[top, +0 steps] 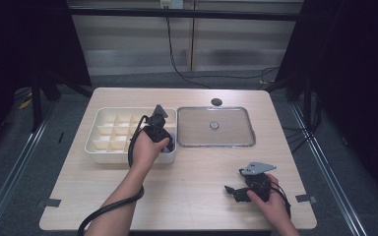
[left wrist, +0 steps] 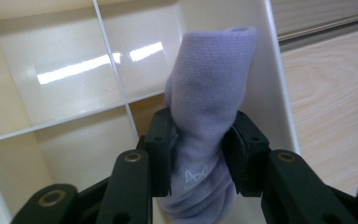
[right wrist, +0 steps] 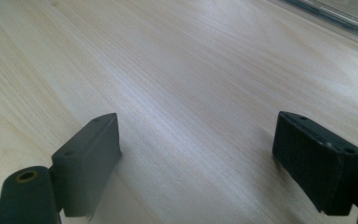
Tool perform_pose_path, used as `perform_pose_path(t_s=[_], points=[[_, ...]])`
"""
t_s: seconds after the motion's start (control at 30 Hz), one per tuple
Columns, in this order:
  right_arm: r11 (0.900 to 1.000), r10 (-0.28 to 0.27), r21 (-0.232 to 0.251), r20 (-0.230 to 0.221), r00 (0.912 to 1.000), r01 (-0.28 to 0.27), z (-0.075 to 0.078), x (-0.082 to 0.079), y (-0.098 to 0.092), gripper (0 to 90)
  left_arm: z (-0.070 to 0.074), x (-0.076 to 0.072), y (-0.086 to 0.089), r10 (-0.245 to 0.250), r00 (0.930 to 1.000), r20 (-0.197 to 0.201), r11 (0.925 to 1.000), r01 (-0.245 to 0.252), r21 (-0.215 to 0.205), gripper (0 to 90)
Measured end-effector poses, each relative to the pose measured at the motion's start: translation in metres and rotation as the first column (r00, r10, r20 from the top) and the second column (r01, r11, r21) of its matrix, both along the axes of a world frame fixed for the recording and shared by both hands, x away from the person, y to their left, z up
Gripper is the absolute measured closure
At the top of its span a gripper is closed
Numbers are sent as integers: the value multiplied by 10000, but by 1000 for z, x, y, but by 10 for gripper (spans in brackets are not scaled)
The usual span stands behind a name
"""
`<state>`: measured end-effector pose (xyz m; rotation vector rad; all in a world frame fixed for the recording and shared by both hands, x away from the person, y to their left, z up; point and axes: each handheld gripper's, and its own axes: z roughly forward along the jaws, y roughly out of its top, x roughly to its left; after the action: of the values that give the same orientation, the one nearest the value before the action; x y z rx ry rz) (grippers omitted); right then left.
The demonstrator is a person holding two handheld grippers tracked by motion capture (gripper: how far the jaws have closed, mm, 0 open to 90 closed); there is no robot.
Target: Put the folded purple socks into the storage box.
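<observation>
A rolled purple sock (left wrist: 212, 79) stands upright in the near right corner compartment of a cream divided box (top: 92, 140), against its right wall (left wrist: 270, 84). My left gripper (left wrist: 199, 135) reaches down into that compartment, and both black pads touch the sock's lower half, which narrows between them. In the high view a hand covers most of the left gripper (top: 166, 140), and a bit of the purple sock (top: 172, 143) shows beside it. My right gripper (top: 231, 191) rests low over the bare table near the front right. Its jaws (right wrist: 198, 133) stand wide apart with nothing between them.
A flat grey tray with a metal rim (top: 215, 145) and a small round knob (top: 214, 125) lies right of the box. A dark round hole (top: 216, 102) sits in the tabletop behind it. The box's other compartments (left wrist: 70, 70) look empty. Cables trail from both grippers.
</observation>
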<state>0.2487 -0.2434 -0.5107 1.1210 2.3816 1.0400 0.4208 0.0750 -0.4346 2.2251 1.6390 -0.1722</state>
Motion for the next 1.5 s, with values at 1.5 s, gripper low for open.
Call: perform_pose_path(t_s=[1.5], points=[[10000, -14, 38, 10, 10000, 14, 0, 0, 0, 144, 58, 16, 16, -5, 9997, 237, 9999, 1, 154, 834]])
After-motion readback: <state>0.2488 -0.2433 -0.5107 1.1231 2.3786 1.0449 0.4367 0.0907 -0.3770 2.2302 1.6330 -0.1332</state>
